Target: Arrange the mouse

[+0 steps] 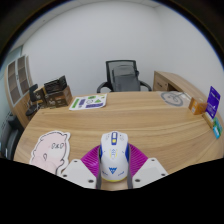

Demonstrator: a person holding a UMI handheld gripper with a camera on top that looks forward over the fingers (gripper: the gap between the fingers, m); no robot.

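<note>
A white computer mouse (113, 153) with blue and yellow markings sits between my two fingers, above the wooden table (130, 118). Both magenta pads (92, 160) press against its sides, so my gripper (113, 163) is shut on the mouse. A white mouse mat (49, 150) with a pink cartoon figure lies on the table to the left of the fingers, beyond them.
An office chair (124, 75) stands behind the table's far edge. Dark boxes (54, 94) and a green-printed sheet (88, 101) lie at the far left. A round white item (174, 98) and a purple box (213, 101) are at the right. Shelves (17, 78) stand left.
</note>
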